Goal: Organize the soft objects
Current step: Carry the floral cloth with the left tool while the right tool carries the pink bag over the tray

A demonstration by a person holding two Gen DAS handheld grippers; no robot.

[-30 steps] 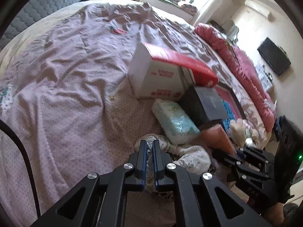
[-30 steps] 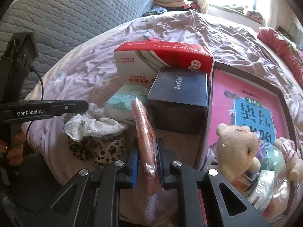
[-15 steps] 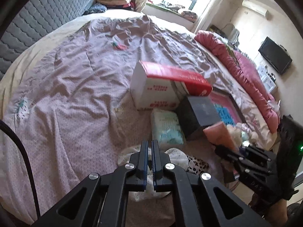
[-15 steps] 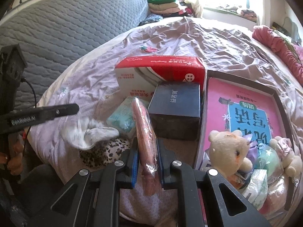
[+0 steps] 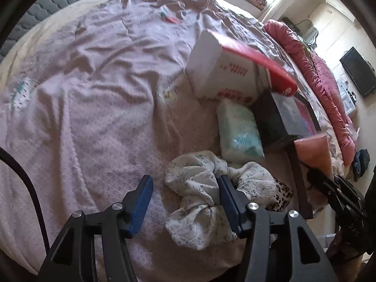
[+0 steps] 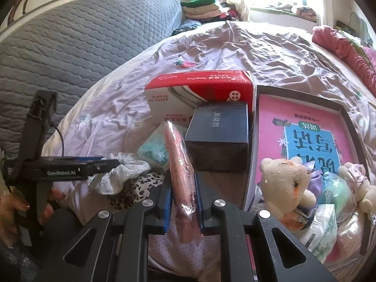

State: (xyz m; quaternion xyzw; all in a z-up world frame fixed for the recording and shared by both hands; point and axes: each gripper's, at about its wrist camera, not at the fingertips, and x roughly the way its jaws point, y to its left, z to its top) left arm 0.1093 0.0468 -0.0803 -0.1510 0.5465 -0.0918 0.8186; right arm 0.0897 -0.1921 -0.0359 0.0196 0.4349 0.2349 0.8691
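My left gripper [image 5: 184, 191] is open over a crumpled white floral cloth [image 5: 199, 188] on the bed, one finger each side of its left part. A leopard-print cloth [image 5: 280, 193] lies under it. My right gripper [image 6: 182, 188] is shut on a flat pink packet [image 6: 179, 164], held above the bed; the packet also shows in the left wrist view [image 5: 313, 151]. A mint tissue pack [image 5: 238, 130] lies beyond the cloth. A shallow box [image 6: 255, 141] at right holds a pink book, a teddy bear [image 6: 285, 181] and other soft toys.
A red and white carton [image 6: 199, 96] and a dark box [image 6: 219, 130] stand mid-bed. The wrinkled lilac sheet [image 5: 82, 94] stretches left. A grey quilted headboard [image 6: 82, 42], folded clothes [image 6: 204, 7] and a red quilt [image 5: 329, 89] ring the bed.
My left gripper has opened from shut and moved down closer to the white floral cloth. My right gripper still holds the pink packet, with little movement.
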